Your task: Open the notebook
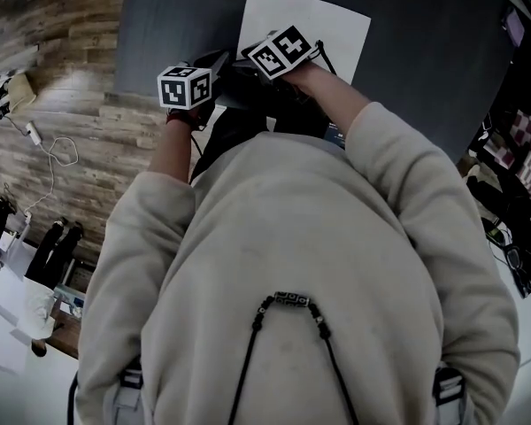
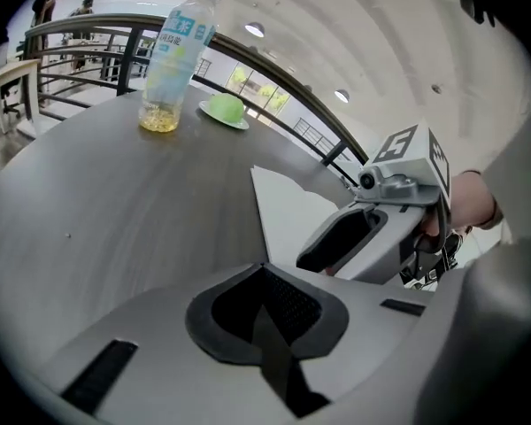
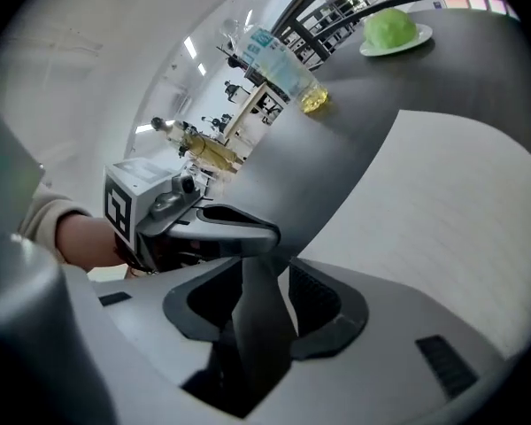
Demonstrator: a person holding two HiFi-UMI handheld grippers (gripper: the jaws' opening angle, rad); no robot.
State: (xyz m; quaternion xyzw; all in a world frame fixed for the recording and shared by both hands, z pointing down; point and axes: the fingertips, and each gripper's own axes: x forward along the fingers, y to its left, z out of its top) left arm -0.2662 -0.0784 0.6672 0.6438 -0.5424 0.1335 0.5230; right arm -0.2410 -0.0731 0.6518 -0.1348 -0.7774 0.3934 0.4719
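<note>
The white notebook [image 1: 336, 25] lies flat on the dark grey table [image 1: 177, 25], far from the person. Both grippers hang close together at its near edge. My left gripper [image 2: 265, 312] is over the bare table by the notebook's [image 2: 288, 215] near left corner, its jaws apart and empty. My right gripper [image 3: 265, 304] points down over the white cover [image 3: 442, 202], jaws wide with nothing between them. Each one shows in the other's view: the right gripper [image 2: 341, 237] and the left gripper [image 3: 239, 224]. In the head view the marker cubes and the person's arms hide the jaws.
A clear bottle [image 2: 173, 60] with a little yellow drink stands at the table's far side, beside a green round thing on a small plate [image 2: 226, 109]. The table's left edge drops to wooden floor [image 1: 62, 104], where a white cable lies.
</note>
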